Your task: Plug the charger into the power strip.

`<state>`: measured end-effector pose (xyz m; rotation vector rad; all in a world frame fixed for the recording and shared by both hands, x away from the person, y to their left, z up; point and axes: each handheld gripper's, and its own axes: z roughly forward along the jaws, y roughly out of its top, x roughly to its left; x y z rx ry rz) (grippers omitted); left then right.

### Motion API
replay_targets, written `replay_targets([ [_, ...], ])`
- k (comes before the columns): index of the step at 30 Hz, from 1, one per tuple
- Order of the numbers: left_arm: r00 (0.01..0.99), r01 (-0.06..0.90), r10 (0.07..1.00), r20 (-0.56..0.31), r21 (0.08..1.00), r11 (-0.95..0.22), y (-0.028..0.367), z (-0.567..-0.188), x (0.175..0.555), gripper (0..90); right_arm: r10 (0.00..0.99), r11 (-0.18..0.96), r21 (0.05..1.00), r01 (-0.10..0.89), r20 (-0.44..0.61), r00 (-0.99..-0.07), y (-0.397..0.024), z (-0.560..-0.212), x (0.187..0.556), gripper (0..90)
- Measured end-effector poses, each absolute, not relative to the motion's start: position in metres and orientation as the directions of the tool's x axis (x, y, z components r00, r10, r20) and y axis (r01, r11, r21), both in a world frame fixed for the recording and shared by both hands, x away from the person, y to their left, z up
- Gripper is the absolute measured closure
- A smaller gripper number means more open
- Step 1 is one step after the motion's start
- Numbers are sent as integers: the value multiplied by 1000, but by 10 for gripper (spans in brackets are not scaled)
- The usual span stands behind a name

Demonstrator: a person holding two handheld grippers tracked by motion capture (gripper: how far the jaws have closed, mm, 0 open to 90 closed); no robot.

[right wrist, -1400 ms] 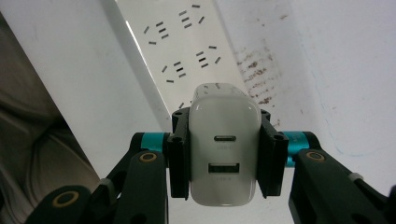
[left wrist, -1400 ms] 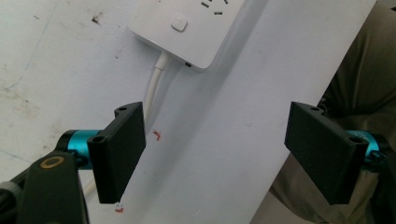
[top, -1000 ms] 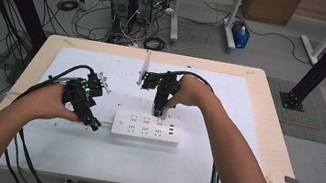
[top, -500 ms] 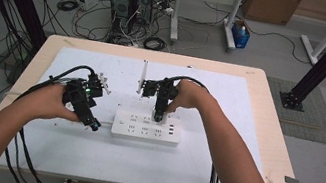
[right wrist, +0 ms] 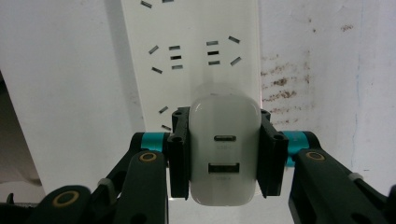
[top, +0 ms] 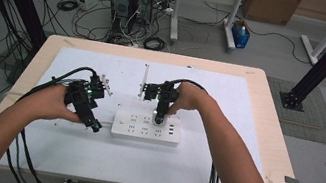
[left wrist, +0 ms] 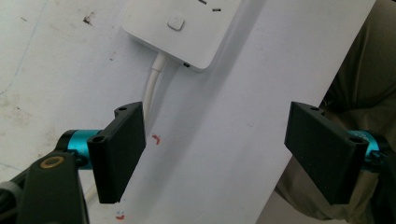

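Right hand-held gripper (right wrist: 224, 158) clamped on white charger (right wrist: 224, 154), pointing down, charger right over power strip (top: 144, 128) sockets mid-desk (top: 248, 116). Left hand-held gripper (left wrist: 224, 149) jaws wide apart, nothing btwn, near strip's cable (left wrist: 152, 88) end.

In the left gripper view the left gripper (left wrist: 212, 154) holds its two black jaws wide apart above the white counter (left wrist: 233, 93). Beyond them lies one end of a white plastic power strip (left wrist: 187, 28), whose white cable (left wrist: 152, 91) runs toward the left-hand jaw.
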<state>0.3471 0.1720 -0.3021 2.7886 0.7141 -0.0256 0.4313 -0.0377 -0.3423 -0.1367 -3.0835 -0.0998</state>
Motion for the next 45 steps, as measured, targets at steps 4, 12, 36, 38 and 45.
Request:
replay_targets([
  [4,881,471,467,-77,248,-847,172,-302,347,207,88,994,61,91,62,-994,-38,-345,434,624],
  [12,883,466,463,-74,241,-851,171,-303,348,207,58,996,65,61,57,-997,-38,-347,435,625],
  [36,889,457,451,-84,236,-858,166,-305,348,207,43,999,0,43,49,-998,-31,-356,432,629],
  [38,889,457,450,-85,233,-858,166,-305,349,207,43,999,-3,43,48,-998,-30,-357,432,629],
  [45,888,459,451,-89,234,-857,164,-306,350,207,34,999,-20,34,32,-999,-27,-357,430,630],
])
